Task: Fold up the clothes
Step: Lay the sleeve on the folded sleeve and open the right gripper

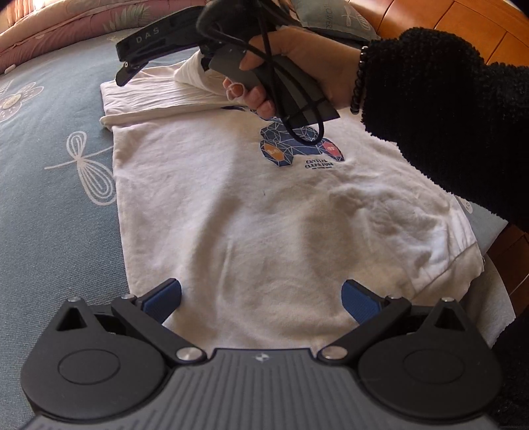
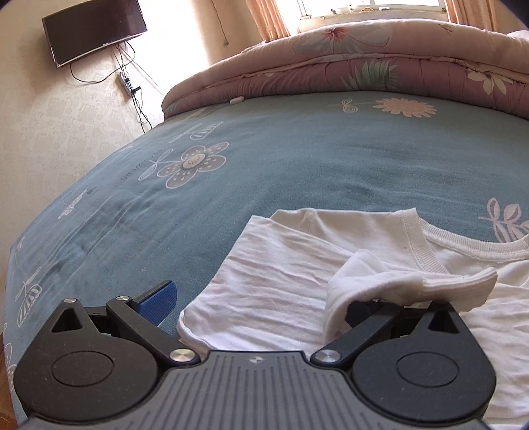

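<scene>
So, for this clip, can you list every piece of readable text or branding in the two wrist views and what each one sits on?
"DAS" on the black arm of the right gripper.
"be" and "ar", partly blurred, in the print on the white T-shirt.
Small lines under that print: too blurred to read with confidence.
Vertical lettering on the grey pillow: partly cut off, unreadable.
Grey writing on the blue bedsheet near the flower: too distorted to read.

This is a bedroom in a home. A bed (image 2: 297,158) fills most of the view, covered by a blue-grey sheet printed with flowers and dragonflies. A pink flowered quilt (image 2: 363,66) lies bunched along its far side, below a bright window (image 2: 370,6) with curtains. On the pale patterned wall hangs a flat television (image 2: 94,31), with cables running down to a power strip (image 2: 126,82). Wooden panelling (image 1: 446,29) borders the bed.
</scene>
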